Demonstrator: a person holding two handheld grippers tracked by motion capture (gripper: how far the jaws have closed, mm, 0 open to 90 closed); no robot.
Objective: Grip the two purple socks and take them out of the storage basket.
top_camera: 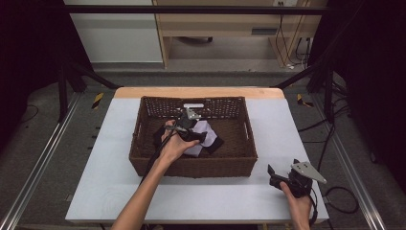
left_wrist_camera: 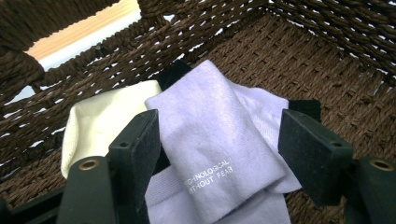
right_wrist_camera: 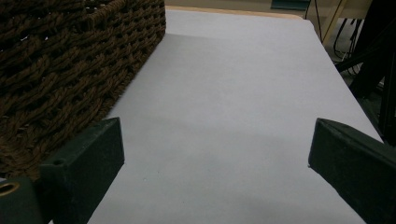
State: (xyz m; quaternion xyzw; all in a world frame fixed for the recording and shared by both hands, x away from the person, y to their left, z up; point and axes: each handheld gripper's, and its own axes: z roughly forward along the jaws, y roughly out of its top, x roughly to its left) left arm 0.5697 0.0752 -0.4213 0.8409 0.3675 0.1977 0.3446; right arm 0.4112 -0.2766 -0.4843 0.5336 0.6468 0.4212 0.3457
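Observation:
A dark brown woven basket stands on the white table. A lavender sock with small white lettering lies inside it, over a black cloth. My left gripper reaches down into the basket, open. In the left gripper view its jaws straddle the lavender sock; the right pad stands clear of it. A cream sock lies beside the lavender one and a black piece shows behind. My right gripper rests open near the table's front right, with bare table between its jaws.
The basket's wall rises just left of my right gripper. White tabletop stretches to the right of the basket. Metal frame rails run along both sides of the table, and cables lie on the floor at the right.

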